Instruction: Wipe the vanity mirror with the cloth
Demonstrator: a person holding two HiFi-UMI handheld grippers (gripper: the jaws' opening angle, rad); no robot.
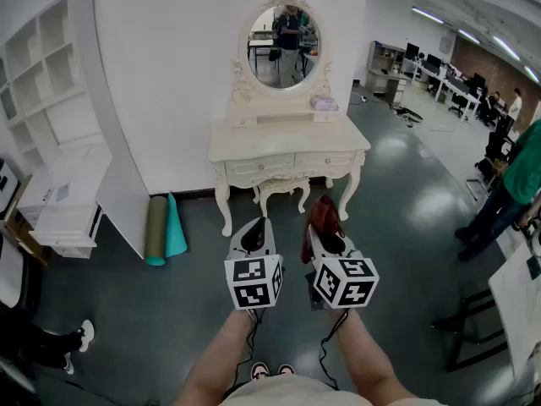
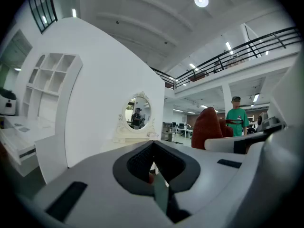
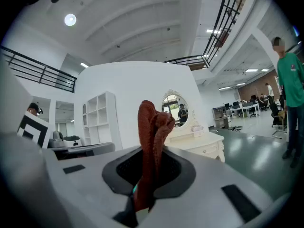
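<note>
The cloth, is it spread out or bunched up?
Bunched up: the cloth stands as a crumpled wad pinched in the right gripper.

The right gripper (image 1: pixel 327 240) is holding the red cloth (image 1: pixel 324 215) upright beside the left gripper (image 1: pixel 254 232); both are pointing toward the vanity mirror (image 1: pixel 283 47) (well apart, above the white dressing table (image 1: pixel 287 146)).

Bright even indoor light, round ceiling lamp (image 2: pixel 201 0) glaring upper right, pale sheen on the floor (image 1: pixel 431 201), fisheye bending, black corners in gripper views, foreground soft.
</note>
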